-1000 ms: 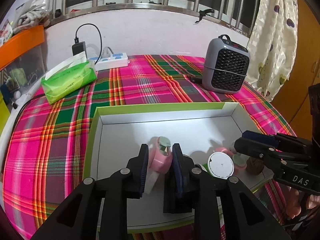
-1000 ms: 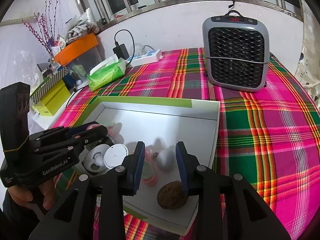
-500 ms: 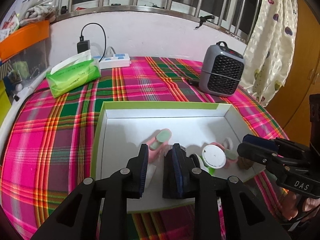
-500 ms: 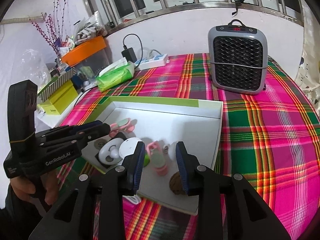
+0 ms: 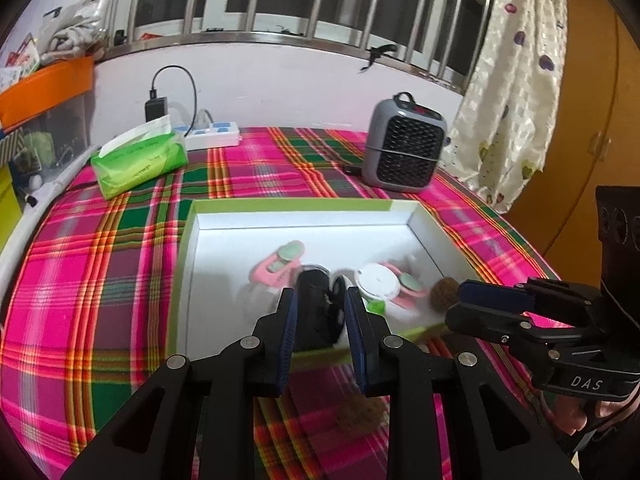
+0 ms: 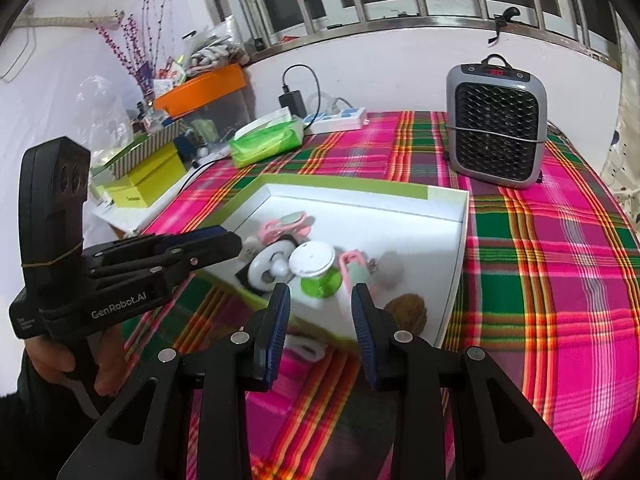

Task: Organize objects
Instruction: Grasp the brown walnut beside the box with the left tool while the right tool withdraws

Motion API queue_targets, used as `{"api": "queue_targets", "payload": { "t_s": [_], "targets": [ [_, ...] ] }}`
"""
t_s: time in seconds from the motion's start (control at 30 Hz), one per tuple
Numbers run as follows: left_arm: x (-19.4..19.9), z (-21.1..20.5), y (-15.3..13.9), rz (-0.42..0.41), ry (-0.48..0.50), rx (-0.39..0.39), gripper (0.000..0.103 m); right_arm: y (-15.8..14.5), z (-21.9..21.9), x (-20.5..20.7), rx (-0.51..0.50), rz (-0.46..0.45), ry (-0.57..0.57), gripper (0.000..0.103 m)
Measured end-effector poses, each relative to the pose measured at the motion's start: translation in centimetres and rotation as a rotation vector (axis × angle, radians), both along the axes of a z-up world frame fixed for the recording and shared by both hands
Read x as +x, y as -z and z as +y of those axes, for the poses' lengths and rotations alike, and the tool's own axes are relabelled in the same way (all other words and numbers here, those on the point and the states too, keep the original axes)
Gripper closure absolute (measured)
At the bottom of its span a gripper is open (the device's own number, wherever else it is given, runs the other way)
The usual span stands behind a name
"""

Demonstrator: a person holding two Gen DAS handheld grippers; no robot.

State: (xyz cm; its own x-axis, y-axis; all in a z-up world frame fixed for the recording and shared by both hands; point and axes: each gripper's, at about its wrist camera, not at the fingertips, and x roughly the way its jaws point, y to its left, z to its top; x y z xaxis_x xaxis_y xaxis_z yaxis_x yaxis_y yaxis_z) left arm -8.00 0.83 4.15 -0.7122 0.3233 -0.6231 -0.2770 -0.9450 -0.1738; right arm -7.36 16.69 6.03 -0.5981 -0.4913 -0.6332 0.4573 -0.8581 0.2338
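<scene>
A white box with a green rim (image 5: 296, 205) (image 6: 344, 186) lies on the plaid cloth. Inside it are a pink clip-like piece (image 5: 280, 264) (image 6: 284, 224), a black item (image 5: 316, 308), a white-capped green piece (image 5: 378, 280) (image 6: 316, 268), a second pink piece (image 6: 352, 268) and a brown ball (image 5: 442, 290) (image 6: 406, 310). My left gripper (image 5: 320, 308) (image 6: 224, 240) hangs in front of the box's near edge, jaws partly open and empty. My right gripper (image 6: 320, 300) (image 5: 480, 304) hovers by the near right corner, also open with nothing between its pads.
A grey fan heater (image 5: 404, 148) (image 6: 496, 124) stands at the back right. At the back left lie a green tissue pack (image 5: 140, 160), a power strip (image 5: 212, 136) and a charger. An orange-lidded bin (image 5: 44, 92) and yellow boxes (image 6: 140, 184) crowd the left side.
Both grippers have drawn back from over the box toward the near edge and risen a little. Their jaw gaps look the same, and the things in the box stay put.
</scene>
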Motion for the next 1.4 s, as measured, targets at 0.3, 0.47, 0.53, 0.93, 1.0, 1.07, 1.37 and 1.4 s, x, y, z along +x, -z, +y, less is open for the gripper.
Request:
{"api": "queue_targets", "payload": {
  "t_s": [0.3, 0.47, 0.53, 0.93, 1.0, 1.07, 1.37, 1.4],
  "targets": [
    [2.4, 1.1, 0.8, -0.008, 0.064, -0.027, 0.08, 1.2, -0.3, 1.5, 0.038, -0.042, -0.053, 0.07],
    [2.8, 1.3, 1.7, -0.042, 0.071, -0.043, 0.079, 2.6, -0.3, 0.8, 0.055, -0.097, -0.045, 0.07],
    [2.8, 1.3, 1.9, -0.054, 0.075, -0.047, 0.077, 2.9, -0.3, 0.6, 0.058, -0.11, -0.036, 0.07],
    [2.9, 1.8, 2.6, -0.104, 0.109, -0.053, 0.074, 3.3, -0.9, 0.2, 0.075, -0.136, -0.056, 0.07],
    [2.9, 1.9, 2.7, -0.109, 0.113, -0.06, 0.073, 3.3, -0.9, 0.2, 0.075, -0.136, -0.056, 0.07],
    [2.8, 2.0, 2.9, -0.12, 0.111, -0.066, 0.073, 3.2, -0.9, 0.2, 0.074, -0.136, -0.055, 0.07],
    [2.7, 0.8, 3.2, -0.147, 0.039, -0.056, 0.075, 3.2, -1.7, 0.3, 0.086, -0.133, -0.07, 0.07],
    [2.6, 0.5, 3.3, -0.151, 0.027, -0.051, 0.075, 3.3, -1.8, 0.4, 0.084, -0.133, -0.073, 0.07]
  ]
}}
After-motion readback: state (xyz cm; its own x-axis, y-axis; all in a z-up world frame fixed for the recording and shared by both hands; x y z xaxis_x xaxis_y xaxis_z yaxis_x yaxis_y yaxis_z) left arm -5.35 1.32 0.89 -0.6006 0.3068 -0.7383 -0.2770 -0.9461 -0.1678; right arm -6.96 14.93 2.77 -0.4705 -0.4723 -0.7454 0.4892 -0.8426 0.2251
